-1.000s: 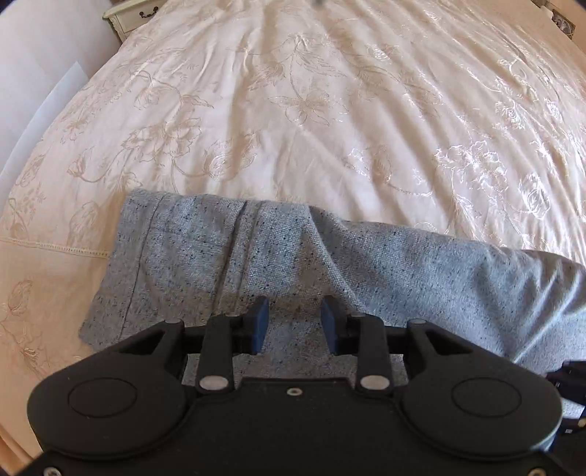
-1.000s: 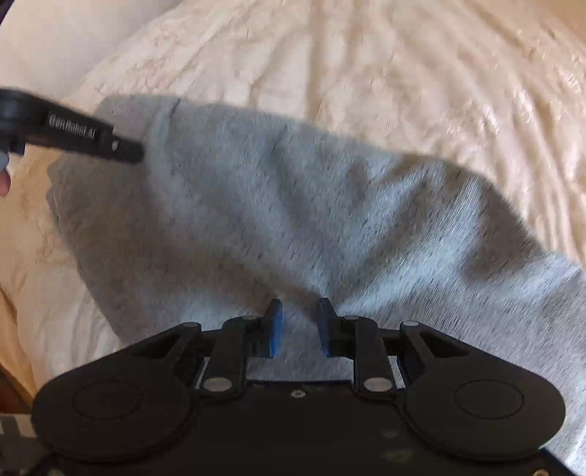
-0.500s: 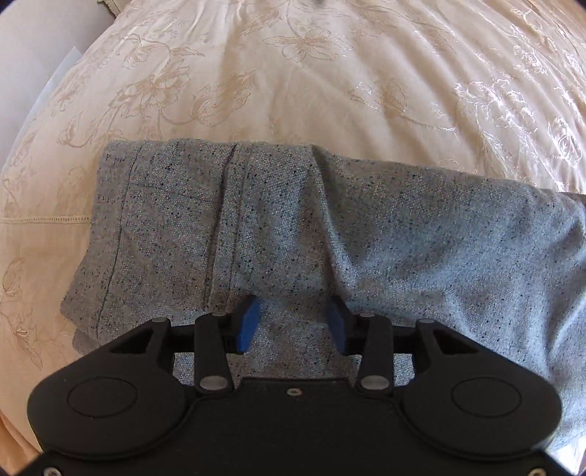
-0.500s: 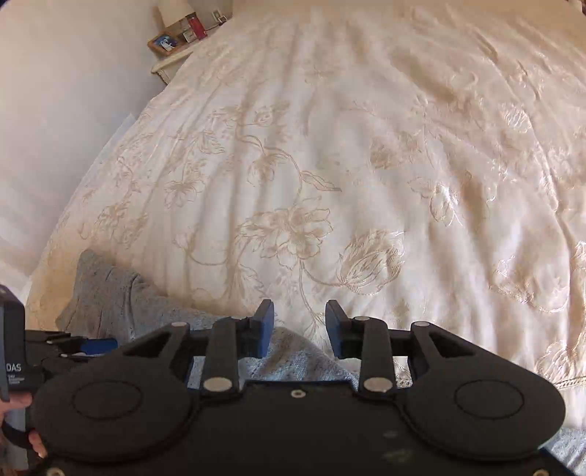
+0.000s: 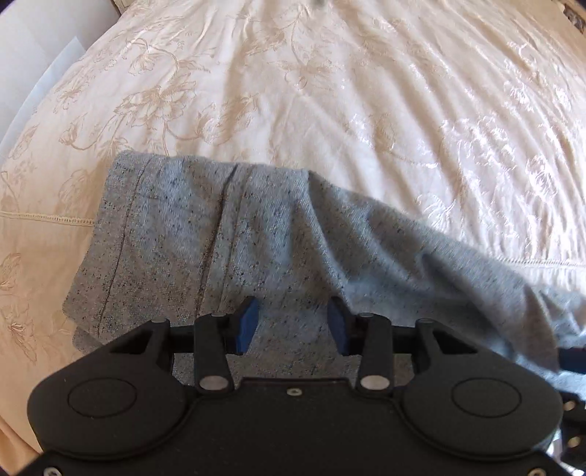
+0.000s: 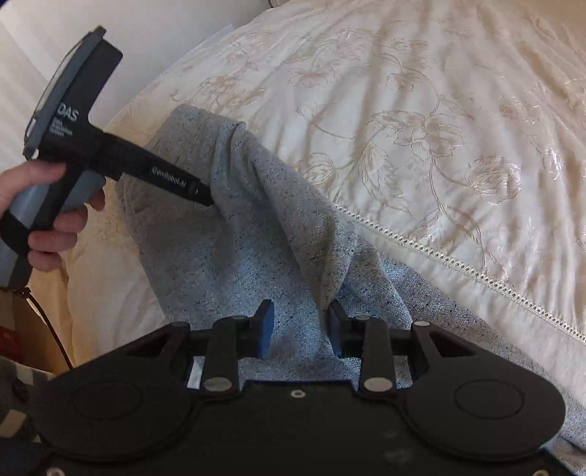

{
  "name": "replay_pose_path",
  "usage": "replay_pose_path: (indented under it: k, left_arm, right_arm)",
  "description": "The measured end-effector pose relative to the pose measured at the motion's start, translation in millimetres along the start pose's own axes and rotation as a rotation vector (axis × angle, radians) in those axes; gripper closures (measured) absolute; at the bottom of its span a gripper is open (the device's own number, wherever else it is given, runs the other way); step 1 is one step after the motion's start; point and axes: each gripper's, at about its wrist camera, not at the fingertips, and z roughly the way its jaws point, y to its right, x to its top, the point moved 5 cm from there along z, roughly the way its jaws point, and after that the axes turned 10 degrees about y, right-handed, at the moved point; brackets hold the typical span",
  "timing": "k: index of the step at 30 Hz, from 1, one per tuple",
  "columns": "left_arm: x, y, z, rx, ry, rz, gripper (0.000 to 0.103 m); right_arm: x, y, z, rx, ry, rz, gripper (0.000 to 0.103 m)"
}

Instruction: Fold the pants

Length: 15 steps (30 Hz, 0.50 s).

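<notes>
The grey speckled pants [image 5: 227, 234] lie on the cream floral bedspread [image 5: 329, 91], hem end at the left, the rest running off to the right. My left gripper [image 5: 293, 324] hovers over the near edge of the cloth, jaws open and empty. In the right wrist view the pants [image 6: 234, 256] lie bunched with a raised fold running down to my right gripper [image 6: 298, 331], which is open with the cloth lying between its blue pads. The left gripper [image 6: 205, 199] shows there too, held in a hand, its tip at the fabric.
A lace seam [image 6: 457, 263] crosses the bedspread to the right of the pants. The bed's left edge and a white wall [image 6: 157, 22] lie beyond. A cardboard box and a cable [image 6: 40, 318] sit beside the bed at lower left.
The left gripper has pulled back a little and its jaws have opened wider. The right gripper has swung down from over the bare bedspread to the pants.
</notes>
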Motion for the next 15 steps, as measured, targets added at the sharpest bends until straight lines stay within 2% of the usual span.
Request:
replay_pose_path:
  k: [4,8,10,12,15]
  left_arm:
    - [29,14,-14,-0.077,0.079,-0.036,0.054]
    - [52,40,-9,-0.12,0.104,0.001,0.053]
    - [54,54,2,-0.106,0.07,0.062,0.051]
    - [43,57,18,-0.061,-0.003,0.124,0.051]
    - [15,46,17,-0.082,-0.024,0.092,0.051]
  right_arm:
    - [-10,-11,2,-0.027,-0.004,-0.118,0.068]
    - [-19,-22,3,-0.032,-0.021,-0.233,0.068]
    - [-22,-21,0,-0.021,-0.023,-0.224,0.068]
    - [-20,-16,-5,-0.011,-0.016,-0.169,0.068]
    - [-2,1,-1,0.012,-0.017,-0.046,0.068]
